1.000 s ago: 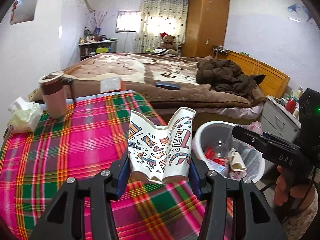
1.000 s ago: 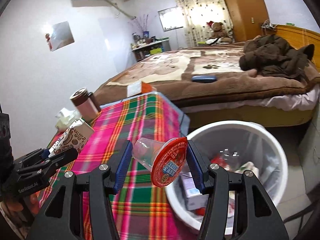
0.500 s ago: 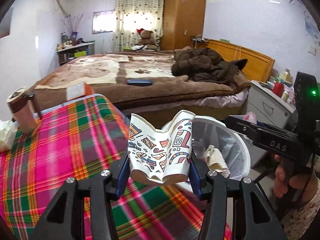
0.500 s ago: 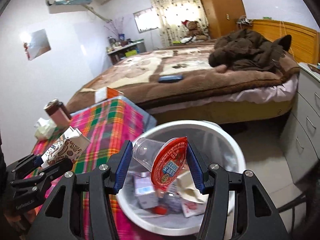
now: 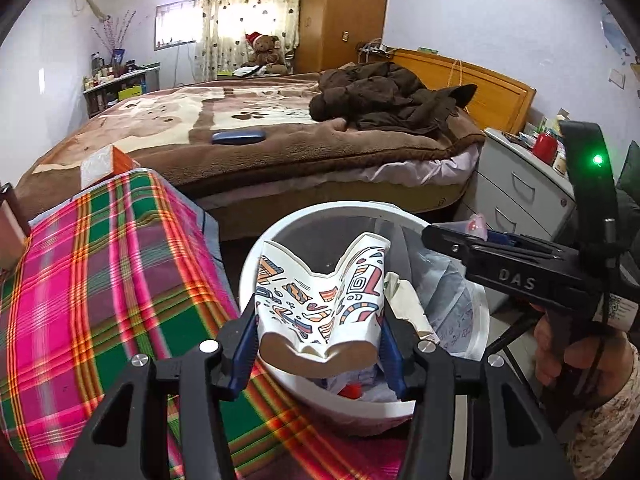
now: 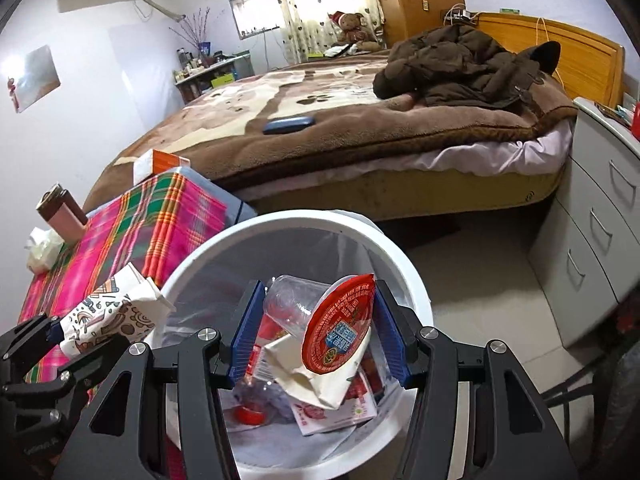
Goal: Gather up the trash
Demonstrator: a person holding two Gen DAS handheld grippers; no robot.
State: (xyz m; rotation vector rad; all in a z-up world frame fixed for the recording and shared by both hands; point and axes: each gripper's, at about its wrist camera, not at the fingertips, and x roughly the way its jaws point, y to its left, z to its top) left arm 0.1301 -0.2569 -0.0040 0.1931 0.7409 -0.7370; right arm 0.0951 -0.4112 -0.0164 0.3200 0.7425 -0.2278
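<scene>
Right gripper grips plastic cup above bin.

Pale lilac walls enclose a wide bed under a brown paw-print blanket. A tall orange-brown wooden wardrobe stands beside a bright curtained window. Grey drawer cabinet sits beside the bed.

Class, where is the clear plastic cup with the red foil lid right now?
The clear plastic cup is clamped in the right gripper, above the white trash bin.
</scene>
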